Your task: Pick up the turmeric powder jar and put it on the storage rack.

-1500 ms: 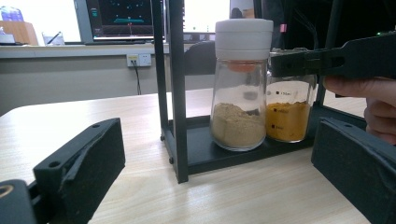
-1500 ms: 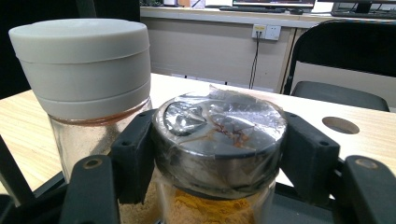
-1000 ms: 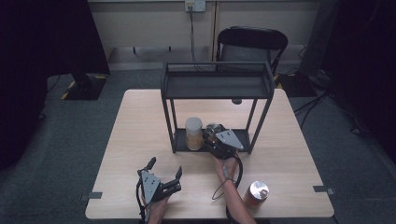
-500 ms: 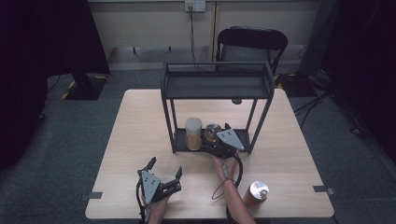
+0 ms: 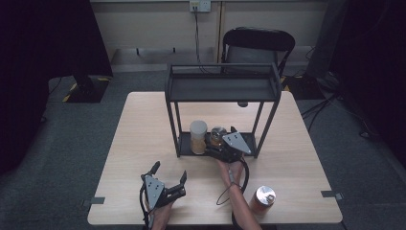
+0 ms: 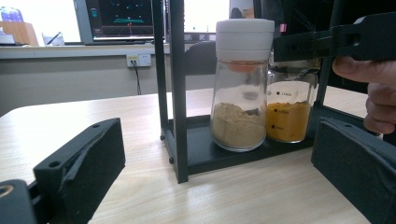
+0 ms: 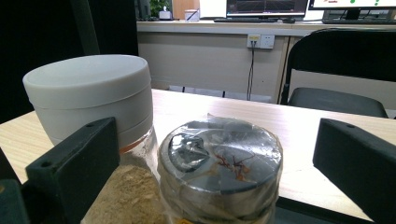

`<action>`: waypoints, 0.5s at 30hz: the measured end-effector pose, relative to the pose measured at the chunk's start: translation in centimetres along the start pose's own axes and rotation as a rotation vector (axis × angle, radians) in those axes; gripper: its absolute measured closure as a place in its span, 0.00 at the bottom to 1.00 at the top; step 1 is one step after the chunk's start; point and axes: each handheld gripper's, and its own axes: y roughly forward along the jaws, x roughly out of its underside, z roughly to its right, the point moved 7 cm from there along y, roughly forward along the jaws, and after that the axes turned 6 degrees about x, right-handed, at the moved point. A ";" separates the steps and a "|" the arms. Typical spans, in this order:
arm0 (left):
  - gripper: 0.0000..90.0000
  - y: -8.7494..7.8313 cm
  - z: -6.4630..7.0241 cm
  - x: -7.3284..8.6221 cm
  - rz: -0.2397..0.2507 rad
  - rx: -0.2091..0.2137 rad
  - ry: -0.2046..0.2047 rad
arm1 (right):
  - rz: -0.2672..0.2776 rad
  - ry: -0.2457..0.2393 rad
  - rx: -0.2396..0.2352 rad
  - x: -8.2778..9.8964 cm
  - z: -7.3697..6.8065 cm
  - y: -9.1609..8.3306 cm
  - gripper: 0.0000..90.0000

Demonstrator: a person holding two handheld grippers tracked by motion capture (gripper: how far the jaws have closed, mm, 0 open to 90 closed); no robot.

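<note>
A black two-tier rack (image 5: 222, 88) stands mid-table. On its lower shelf are a white-lidded jar (image 5: 198, 136) of tan powder (image 6: 238, 126) and, to its right, a smaller jar (image 5: 218, 132) of yellow powder (image 6: 288, 121) with a plastic-wrapped metal lid (image 7: 222, 161). My right gripper (image 5: 220, 140) reaches into the shelf. Its jaws have just been opening and now stand wide on either side of the small jar's lid, clear of it. My left gripper (image 5: 169, 171) rests open near the front edge, pointing at the rack with nothing between its jaws.
A red can (image 5: 262, 199) stands at the table's front right, beside my right forearm. A black chair (image 5: 258, 43) sits behind the table. The rack's top shelf (image 5: 222, 76) hangs over the jars. Bare tabletop (image 5: 143, 129) lies to the rack's left.
The right gripper's jaws have spread away from the small jar, which stays on the lower shelf. The left gripper has not moved.
</note>
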 end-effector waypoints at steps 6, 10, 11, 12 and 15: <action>0.02 0.0 0.0 0.0 0.000 0.000 0.000 | 0.014 -0.002 -0.001 -0.3 0.0 -0.4 0.00; 0.02 0.0 0.0 0.0 0.000 0.000 -0.001 | 0.029 -0.005 -0.002 -0.5 -0.1 -0.6 0.00; 0.02 0.0 0.0 0.0 0.000 0.000 -0.001 | 0.031 -0.007 -0.001 -0.6 -0.1 -0.7 0.00; 0.02 0.0 0.0 0.0 0.000 0.000 -0.001 | 0.031 -0.005 -0.003 -0.7 -0.1 -0.7 0.00; 0.02 0.0 0.0 0.0 0.001 0.000 -0.001 | 0.038 -0.001 -0.007 -0.8 -0.2 -0.9 0.00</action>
